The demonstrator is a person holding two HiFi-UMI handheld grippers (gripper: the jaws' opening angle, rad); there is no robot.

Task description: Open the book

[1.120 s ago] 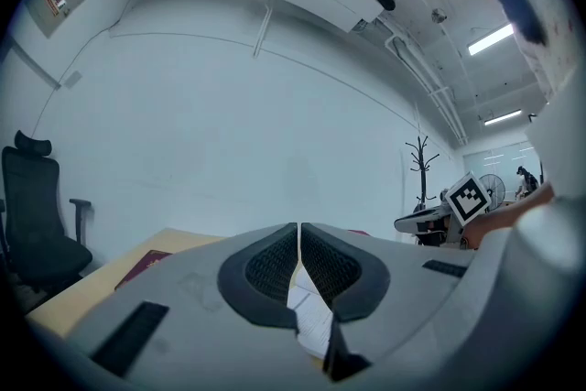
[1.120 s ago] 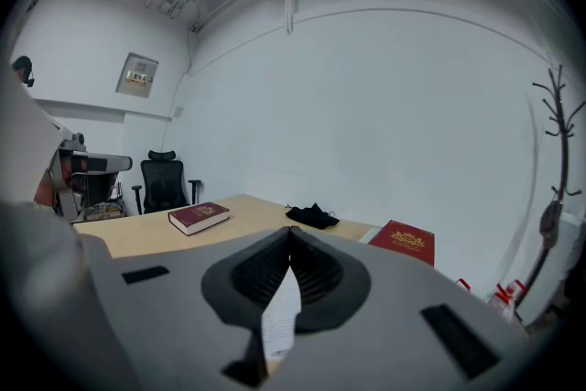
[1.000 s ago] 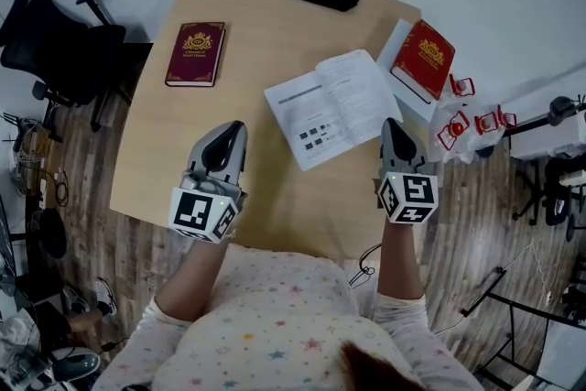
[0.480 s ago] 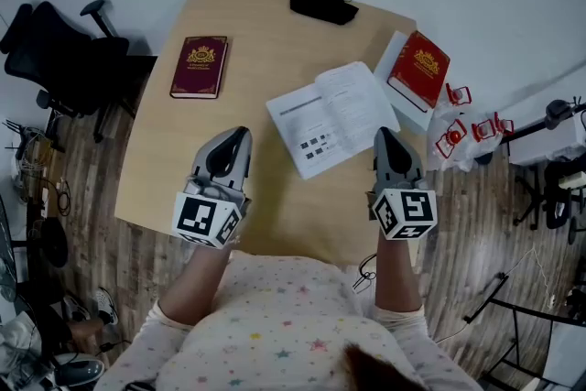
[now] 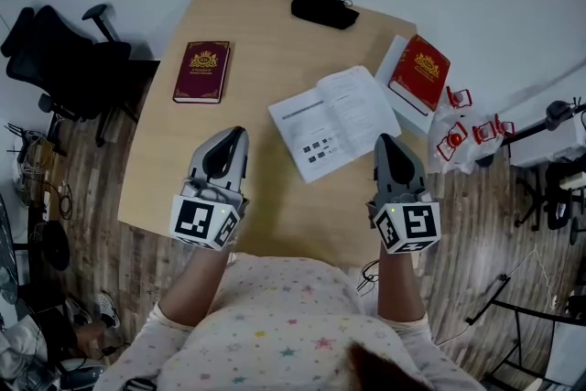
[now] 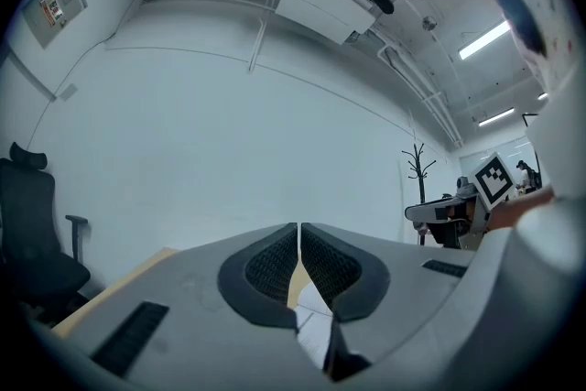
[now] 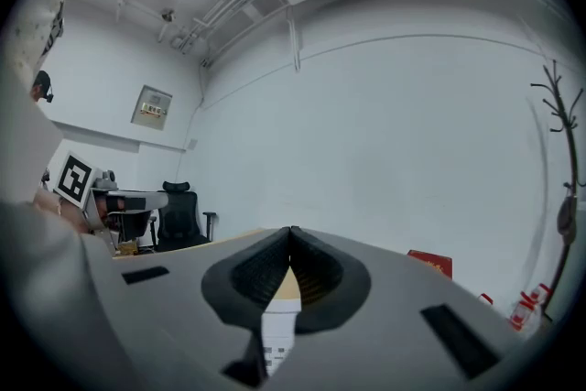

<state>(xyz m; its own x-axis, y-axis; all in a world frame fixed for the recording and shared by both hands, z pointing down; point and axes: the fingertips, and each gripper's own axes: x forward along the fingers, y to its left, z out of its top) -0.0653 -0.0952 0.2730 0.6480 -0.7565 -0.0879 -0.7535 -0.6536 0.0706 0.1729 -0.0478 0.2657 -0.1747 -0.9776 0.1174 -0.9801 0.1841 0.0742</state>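
At the near edge of the table (image 5: 163, 162), I hold both tools level above the wood. The left gripper (image 5: 233, 135) has its jaws pressed together with nothing between the pads. The right gripper (image 5: 387, 140) is closed and empty too; in each gripper view the ribbed pads meet along one seam. Just beyond the tips, nearer the right tool, a thin white booklet (image 5: 334, 119) lies already spread open with its pages flat. It looks light and floppy, easy to crease or push across the wood. Farther out on the left a closed maroon book (image 5: 201, 71) lies flat with its gilt cover up. At the far right corner a closed red book (image 5: 420, 70) rests on a white sheet (image 5: 394, 50). If one of these hardbacks is meant, I judge it stiff and fairly heavy, with a smooth cover that could slip. I would work a closed tip under the cover's free edge, opposite the spine, and steady the page block with the other tool.
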